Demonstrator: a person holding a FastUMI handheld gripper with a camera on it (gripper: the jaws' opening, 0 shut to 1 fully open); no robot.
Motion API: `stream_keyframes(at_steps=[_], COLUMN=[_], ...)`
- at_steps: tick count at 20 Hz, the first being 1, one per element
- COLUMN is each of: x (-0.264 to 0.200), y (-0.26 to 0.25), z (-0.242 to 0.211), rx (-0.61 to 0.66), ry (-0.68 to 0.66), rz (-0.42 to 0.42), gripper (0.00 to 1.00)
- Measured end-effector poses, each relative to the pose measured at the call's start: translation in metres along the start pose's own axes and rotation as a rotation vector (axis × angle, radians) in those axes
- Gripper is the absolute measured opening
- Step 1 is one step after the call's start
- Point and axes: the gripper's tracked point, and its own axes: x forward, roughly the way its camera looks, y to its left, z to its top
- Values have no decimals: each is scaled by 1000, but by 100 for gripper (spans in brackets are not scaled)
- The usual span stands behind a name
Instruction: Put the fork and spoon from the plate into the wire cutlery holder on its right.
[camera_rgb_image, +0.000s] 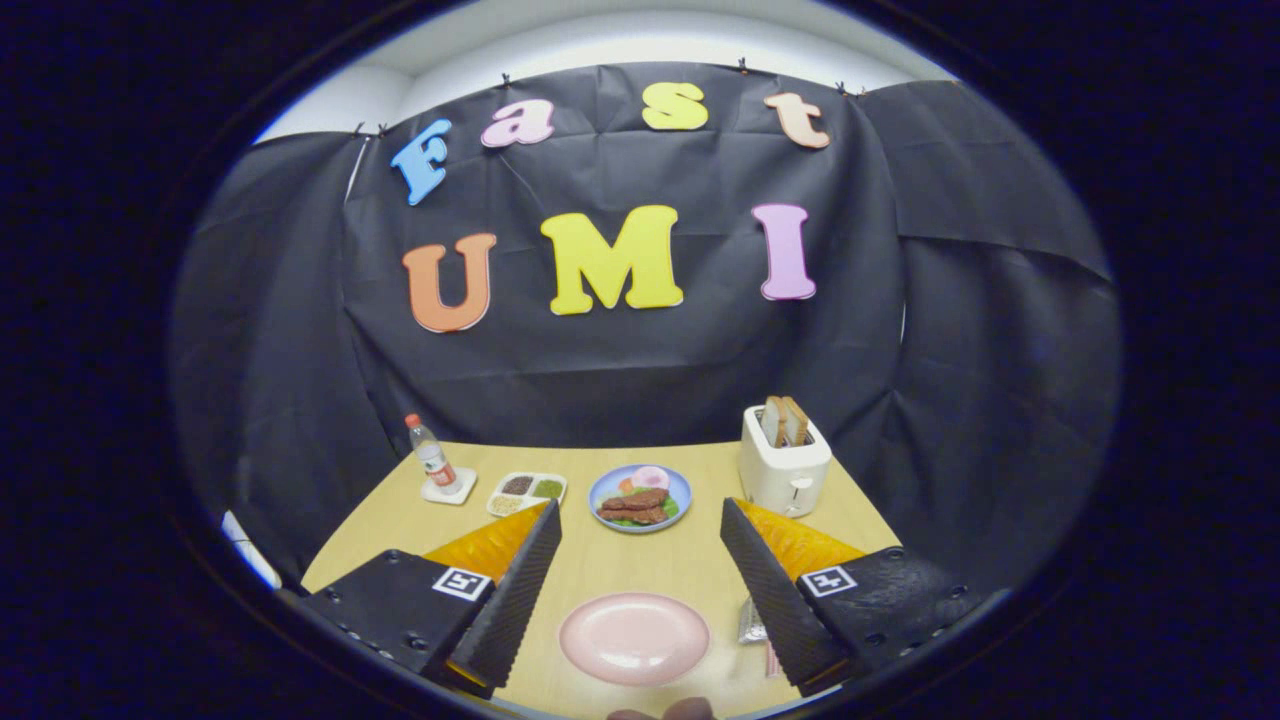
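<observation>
My gripper (640, 545) hovers above the light wooden table (600, 570) with its fingers spread wide apart, gripping nothing. A round pale pink plate (634, 638) lies flat on the table between the fingers, near their bases, touching neither. Its surface appears bare. Just beside the right finger, to the right of the plate, a small part of a wire object (752, 622) shows, mostly hidden; its identity and orientation cannot be determined. Beyond the fingertips sits a blue plate of food (640, 498) and a white toaster (784, 462).
</observation>
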Motion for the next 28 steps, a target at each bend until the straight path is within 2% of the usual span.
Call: stream_keyframes(at_steps=[6, 28], x=[-16, -39], y=[14, 25], z=[-17, -11], rx=[-1, -27], ry=[-56, -147], rz=[-20, -61], gripper=[96, 96])
